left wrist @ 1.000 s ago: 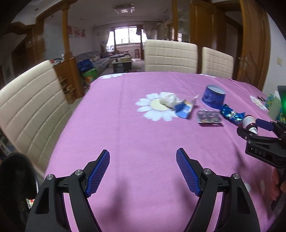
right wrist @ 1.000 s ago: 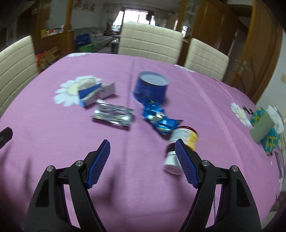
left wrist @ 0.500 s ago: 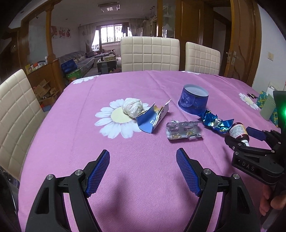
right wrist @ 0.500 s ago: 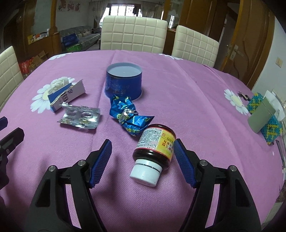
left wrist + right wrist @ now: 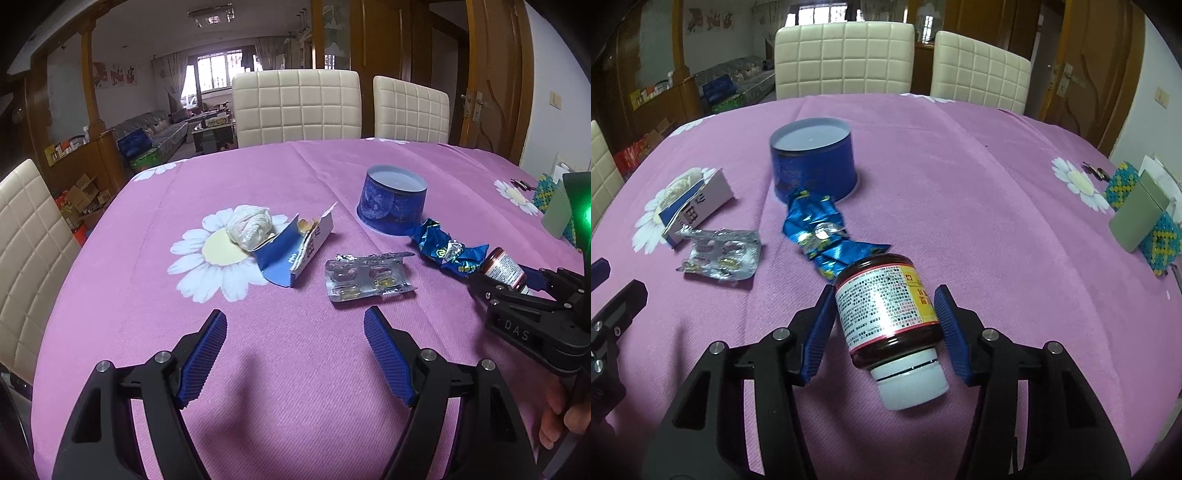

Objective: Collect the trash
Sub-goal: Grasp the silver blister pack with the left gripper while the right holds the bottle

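- Collection looks barely started: all the trash sits on the worktop, nothing binned as far as I can see.
- Right gripper has just been closing, jaws either side of the lying bottle; left pad touching or nearly, right pad just clear. No firm pinch yet.
- Left gripper spread wide, empty, hanging short of the blister pack.
- Count: one bottle, one blister pack, one blue wrapper, one torn box, one tissue wad, one blue tub.
- Left to do, I'd say: all six.
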{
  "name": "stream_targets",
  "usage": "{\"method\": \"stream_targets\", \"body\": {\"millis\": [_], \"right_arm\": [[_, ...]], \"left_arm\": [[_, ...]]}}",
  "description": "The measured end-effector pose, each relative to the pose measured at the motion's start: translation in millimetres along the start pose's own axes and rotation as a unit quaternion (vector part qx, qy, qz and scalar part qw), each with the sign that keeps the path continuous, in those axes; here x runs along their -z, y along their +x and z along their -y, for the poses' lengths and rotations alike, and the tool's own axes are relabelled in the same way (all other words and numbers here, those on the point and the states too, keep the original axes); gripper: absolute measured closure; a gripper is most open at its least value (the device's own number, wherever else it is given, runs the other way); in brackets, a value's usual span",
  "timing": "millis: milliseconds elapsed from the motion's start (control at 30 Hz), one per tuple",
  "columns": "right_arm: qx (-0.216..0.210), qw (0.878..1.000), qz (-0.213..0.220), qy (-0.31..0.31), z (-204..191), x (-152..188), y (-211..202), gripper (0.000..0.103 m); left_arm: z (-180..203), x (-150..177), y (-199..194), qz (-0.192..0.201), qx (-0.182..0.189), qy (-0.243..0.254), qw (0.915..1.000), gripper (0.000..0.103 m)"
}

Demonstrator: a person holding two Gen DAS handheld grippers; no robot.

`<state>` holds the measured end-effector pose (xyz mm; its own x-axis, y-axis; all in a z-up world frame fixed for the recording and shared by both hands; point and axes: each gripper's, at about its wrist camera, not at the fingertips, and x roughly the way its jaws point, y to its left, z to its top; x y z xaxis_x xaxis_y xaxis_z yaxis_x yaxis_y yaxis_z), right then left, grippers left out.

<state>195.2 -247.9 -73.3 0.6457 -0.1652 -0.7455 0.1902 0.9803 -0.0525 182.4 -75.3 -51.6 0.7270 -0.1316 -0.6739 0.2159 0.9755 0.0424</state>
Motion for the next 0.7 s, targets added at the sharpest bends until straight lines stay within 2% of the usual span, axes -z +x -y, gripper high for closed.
{"method": "stream_targets", "body": {"millis": [267,400,533,700], "right_arm": [[-0.016,0.998,0.005,0.059,27.3,-2.7,1.7,0.049],[0.008,0.997,0.018,0.071,38.3,-5.1,-0.8,0.051],[0.004,0.997,0.012,0.078,43.1,-6.3,1.7,0.052],[0.003,0.997,0.016,0.069,38.7,-6.4,0.3,0.052]], "left_arm": [[27.3,-10.7,17.0,-0.014,0.028,0.028,0.9991,0.028],[42.3,-16.1,29.7,-0.034,0.036,0.042,0.9979,0.028],[50.6,-20.1,45.3,-0.061,0.037,0.045,0.9964,0.028],[53.0,-25.2,52.5,-0.067,0.047,0.031,0.9962,0.028]]}}
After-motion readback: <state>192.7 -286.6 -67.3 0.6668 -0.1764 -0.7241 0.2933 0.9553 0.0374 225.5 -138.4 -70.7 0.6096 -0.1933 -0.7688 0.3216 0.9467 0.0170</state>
